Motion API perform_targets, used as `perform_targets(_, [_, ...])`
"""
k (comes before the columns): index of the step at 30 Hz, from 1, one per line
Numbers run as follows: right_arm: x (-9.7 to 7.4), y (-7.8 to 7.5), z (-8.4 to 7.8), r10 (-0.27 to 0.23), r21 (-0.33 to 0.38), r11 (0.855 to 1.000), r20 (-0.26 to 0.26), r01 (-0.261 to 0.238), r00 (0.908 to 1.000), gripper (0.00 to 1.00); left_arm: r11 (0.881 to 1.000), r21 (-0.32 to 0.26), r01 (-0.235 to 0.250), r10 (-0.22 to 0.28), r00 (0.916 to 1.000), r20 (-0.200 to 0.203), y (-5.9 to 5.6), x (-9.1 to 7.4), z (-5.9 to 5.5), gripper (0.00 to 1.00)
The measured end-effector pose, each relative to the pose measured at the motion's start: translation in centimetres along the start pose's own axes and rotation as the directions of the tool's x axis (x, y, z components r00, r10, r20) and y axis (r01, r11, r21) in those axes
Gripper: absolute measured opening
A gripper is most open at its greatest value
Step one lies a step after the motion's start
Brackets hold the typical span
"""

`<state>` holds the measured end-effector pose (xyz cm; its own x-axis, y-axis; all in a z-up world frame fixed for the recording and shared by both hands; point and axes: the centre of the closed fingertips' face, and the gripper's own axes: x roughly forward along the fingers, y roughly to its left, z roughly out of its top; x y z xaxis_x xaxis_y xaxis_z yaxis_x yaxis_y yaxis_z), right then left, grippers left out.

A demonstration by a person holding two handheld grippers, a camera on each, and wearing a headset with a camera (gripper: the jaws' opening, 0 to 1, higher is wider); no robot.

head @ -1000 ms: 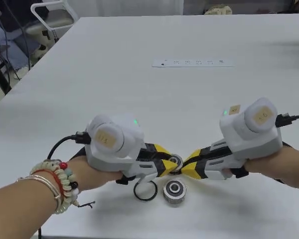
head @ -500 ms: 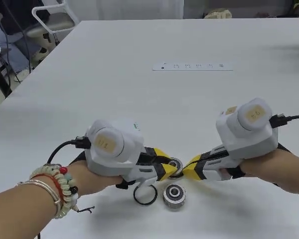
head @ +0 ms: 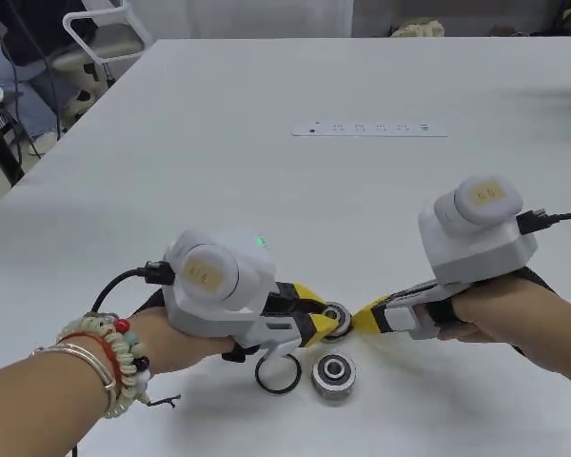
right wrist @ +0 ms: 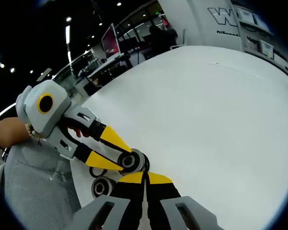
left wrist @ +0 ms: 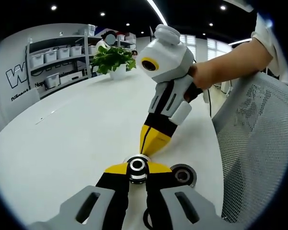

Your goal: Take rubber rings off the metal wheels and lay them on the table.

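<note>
My left gripper [head: 324,325] is shut on a small metal wheel [head: 336,319], held just above the table; in the left gripper view the wheel [left wrist: 137,165] sits between the yellow tips. A dark band shows along the wheel's rim [right wrist: 132,161] in the right gripper view. My right gripper [head: 361,319] points at that wheel from the right, jaws together, tips right beside its rim. I see nothing between its tips [right wrist: 144,176]. A loose black rubber ring [head: 278,373] lies flat on the table below the left gripper. A second metal wheel [head: 333,373] lies beside it.
The white table [head: 266,171] stretches far ahead. A white power strip [head: 371,129] lies in the middle distance. Chairs [head: 100,33] stand past the far left corner. A mesh chair back [left wrist: 257,143] is close behind the near table edge.
The right hand has risen and tilted, so its gripper now slopes down more steeply toward the wheel, tips drawn slightly right. The left gripper, ring and second wheel have stayed put.
</note>
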<state>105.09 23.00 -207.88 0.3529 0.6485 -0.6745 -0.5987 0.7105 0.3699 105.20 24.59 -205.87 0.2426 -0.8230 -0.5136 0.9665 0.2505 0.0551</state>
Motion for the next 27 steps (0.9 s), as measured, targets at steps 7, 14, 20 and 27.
perform_targets(7, [-0.5,0.9,0.9,0.046,0.032,0.998,0.057,-0.047,0.9973,0.00,1.000,0.007,0.002,-0.002,1.0000,0.001,0.0,0.0,0.0,0.07])
perform_targets(14, [-0.6,1.2,0.8,0.049,0.024,0.998,0.048,-0.050,0.9977,0.00,1.000,0.012,0.002,-0.002,1.0000,0.005,0.0,0.0,0.0,0.07])
perform_targets(20, [-0.7,1.4,1.0,0.050,0.000,0.999,0.043,-0.050,0.9978,0.00,1.000,0.012,0.005,-0.005,0.9999,0.009,-0.1,-0.1,0.0,0.07])
perform_targets(27, [-0.7,1.6,1.1,0.054,-0.008,0.999,0.044,-0.054,0.9975,0.00,1.000,0.011,0.004,-0.004,0.9999,0.010,-0.1,-0.1,0.0,0.07])
